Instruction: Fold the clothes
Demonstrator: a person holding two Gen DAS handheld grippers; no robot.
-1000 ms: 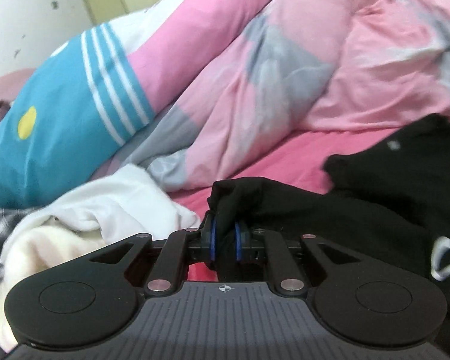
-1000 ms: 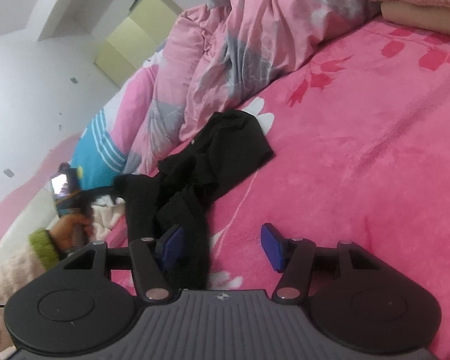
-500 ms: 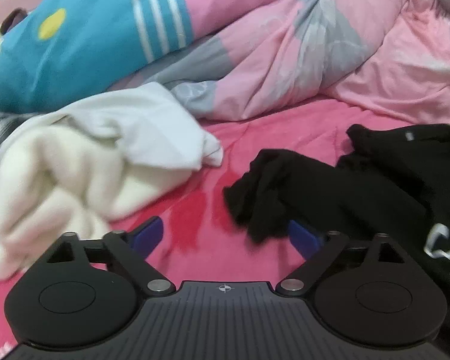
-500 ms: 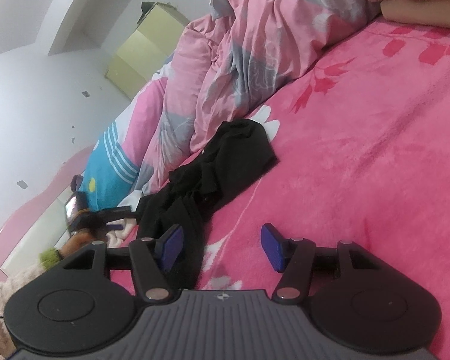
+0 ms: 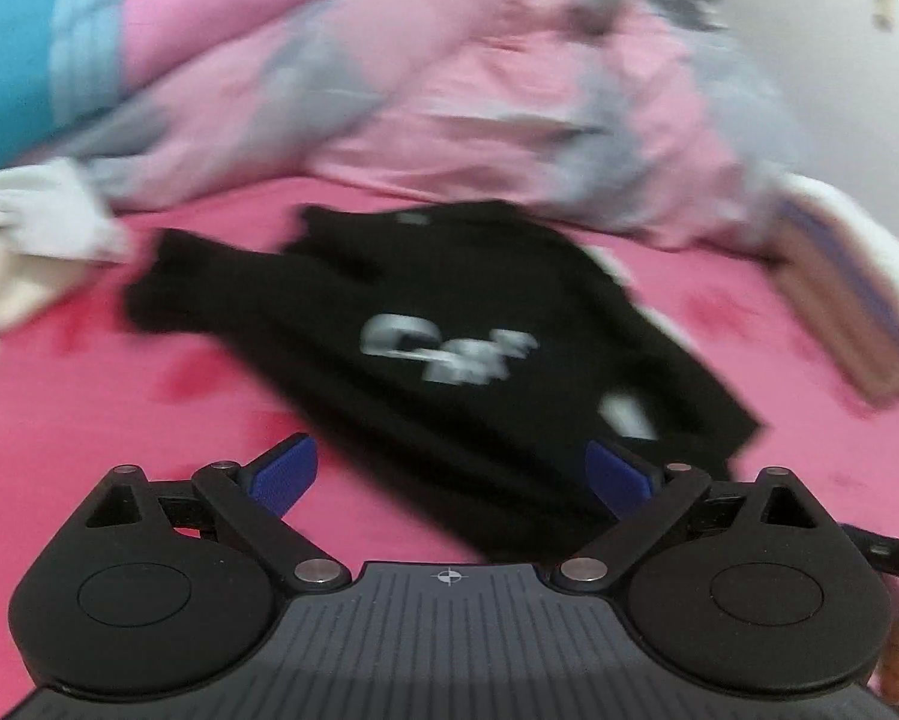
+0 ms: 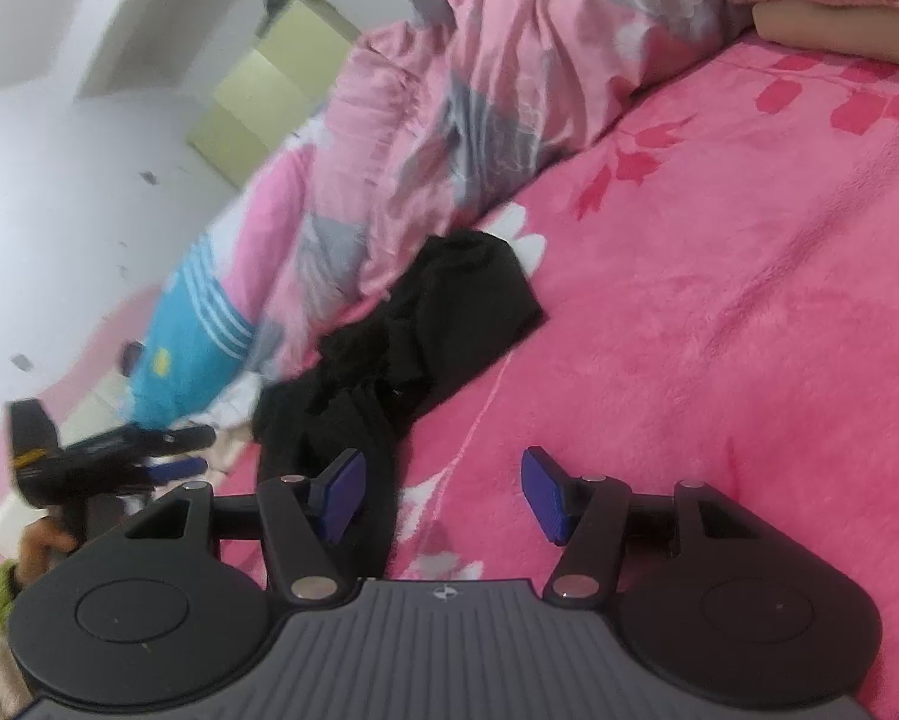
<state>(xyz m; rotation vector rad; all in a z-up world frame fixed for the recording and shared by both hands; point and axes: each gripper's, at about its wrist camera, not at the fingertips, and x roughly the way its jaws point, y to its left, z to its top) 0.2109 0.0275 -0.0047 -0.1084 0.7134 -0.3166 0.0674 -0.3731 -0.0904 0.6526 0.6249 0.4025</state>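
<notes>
Left wrist view: left gripper (image 5: 449, 474) fingers spread, empty over black shirt (image 5: 449, 324); right gripper (image 6: 443, 495) fingers opening, empty. Flatten shirt on bed (image 6: 749, 300) before pinching an edge.

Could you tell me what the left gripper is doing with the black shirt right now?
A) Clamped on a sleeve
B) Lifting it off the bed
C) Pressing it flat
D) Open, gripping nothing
D: the left gripper has its blue pads spread wide, and the black shirt lies loose on the pink bedspread.

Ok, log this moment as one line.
stage: fold clothes, regrasp | left claw: open, empty, over black shirt | right claw: opening, empty, shirt edge beside it | shirt: crumpled on pink blanket
</notes>
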